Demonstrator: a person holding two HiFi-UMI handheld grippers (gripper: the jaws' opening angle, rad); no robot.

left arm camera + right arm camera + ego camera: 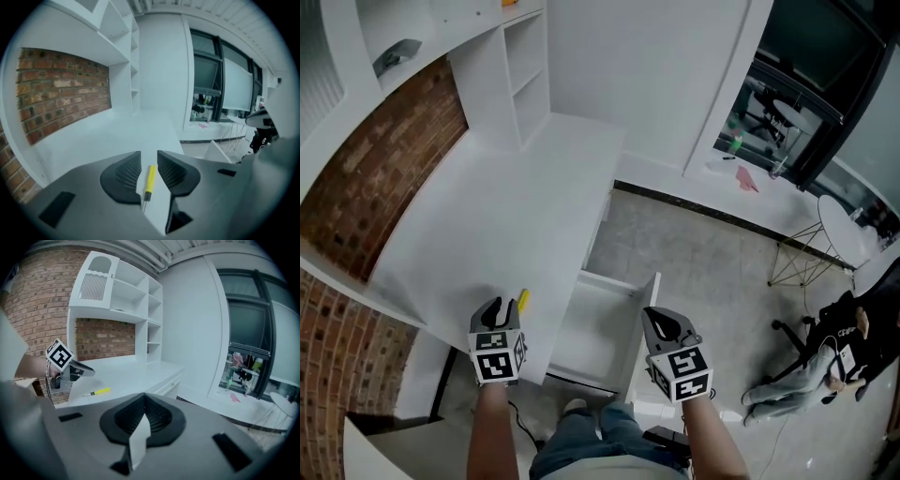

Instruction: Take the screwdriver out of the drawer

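White desktop (pixel 516 216) runs below a red brick wall (pixel 384 169), above grey floor (pixel 703 272). The slim yellow-handled screwdriver (pixel 523 299) lies near the desk's front edge, outside the open white drawer (pixel 600 323), just ahead of the left gripper (pixel 494 314), whose jaws stand apart, empty. The right gripper (pixel 664 328) is closed on nothing.

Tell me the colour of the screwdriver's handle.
Yellow. The screwdriver shows best in the left gripper view.

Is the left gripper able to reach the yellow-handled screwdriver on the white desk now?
Probably yes: the left gripper hovers close to the yellow-handled screwdriver, which lies alone on the white desk, and its jaws stand apart with nothing blocking.
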